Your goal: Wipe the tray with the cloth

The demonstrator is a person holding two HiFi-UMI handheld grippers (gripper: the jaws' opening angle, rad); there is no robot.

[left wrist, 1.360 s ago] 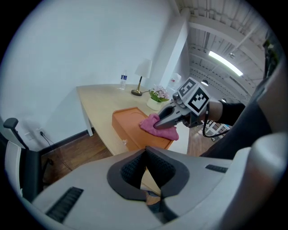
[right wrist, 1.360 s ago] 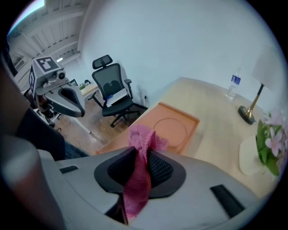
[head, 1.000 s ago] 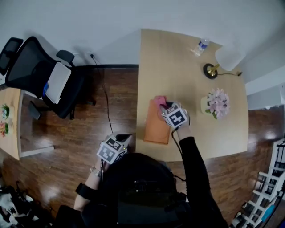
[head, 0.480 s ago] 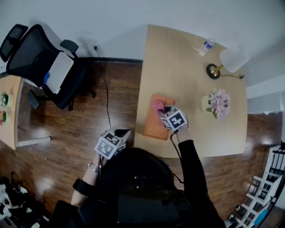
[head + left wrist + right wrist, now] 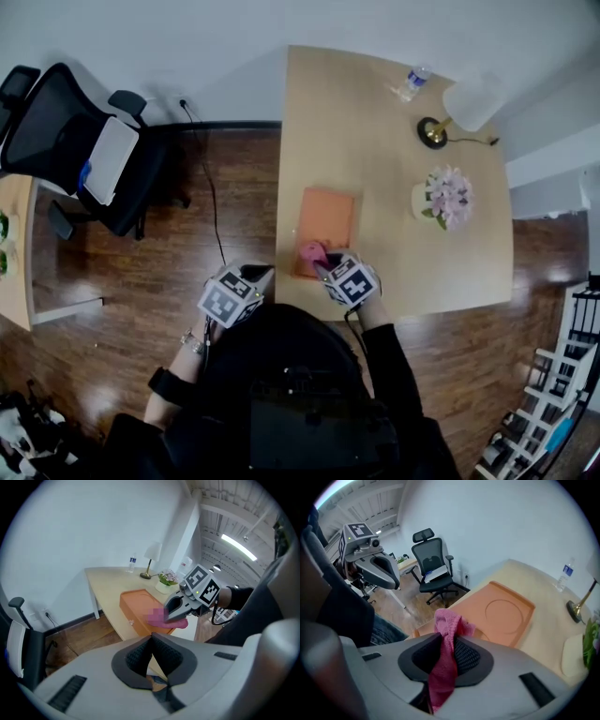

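Pale wooden worktop [image 5: 394,187] with a flat orange plastic tray [image 5: 326,217] on it, a round recess moulded in. So the right gripper [image 5: 446,654] has its fingers clamped on a bunched pink knitted cloth [image 5: 449,623], held over the tray's near end. Meanwhile the left gripper [image 5: 152,654] hangs near-left of the tray, off the worktop's edge, fingers pressed together on nothing. Cloth looks soft, light and floppy, so I'd guess it folds over itself; pinching a fatter wad would wipe better. Tray seems stiff but light, probably slides, so steady its rim.
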